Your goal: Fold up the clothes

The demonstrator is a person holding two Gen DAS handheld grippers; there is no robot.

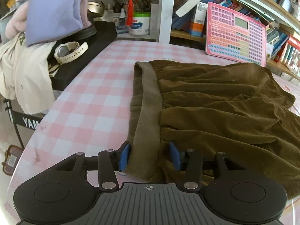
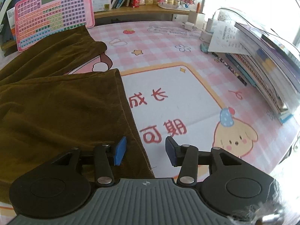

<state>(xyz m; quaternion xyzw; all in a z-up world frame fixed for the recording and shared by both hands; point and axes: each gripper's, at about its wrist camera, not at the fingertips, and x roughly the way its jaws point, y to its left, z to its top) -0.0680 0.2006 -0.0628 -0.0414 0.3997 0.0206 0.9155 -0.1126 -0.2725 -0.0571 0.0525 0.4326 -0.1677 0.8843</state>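
Note:
A brown garment [image 1: 221, 105] with a grey-brown waistband [image 1: 148, 112] lies spread on the pink checked table mat [image 1: 90, 93]. My left gripper [image 1: 150, 150] is open at the near end of the waistband. The band lies between the blue pads [image 1: 124, 154], and a gap shows on its right side. In the right wrist view the garment's leg [image 2: 61, 108] covers the left half, its hem running toward me. My right gripper [image 2: 145, 146] is open across that hem. Its left pad [image 2: 120, 151] is over the fabric and its right pad is over the bare mat [image 2: 178, 97].
A pink toy tablet [image 1: 236, 37] leans on the bookshelf behind the garment. A pile of clothes [image 1: 28, 71], a folded purple cloth [image 1: 52, 13] and a white watch [image 1: 69, 52] sit at the left on a black keyboard [image 1: 90, 52]. Stacked books [image 2: 262, 65] line the right edge.

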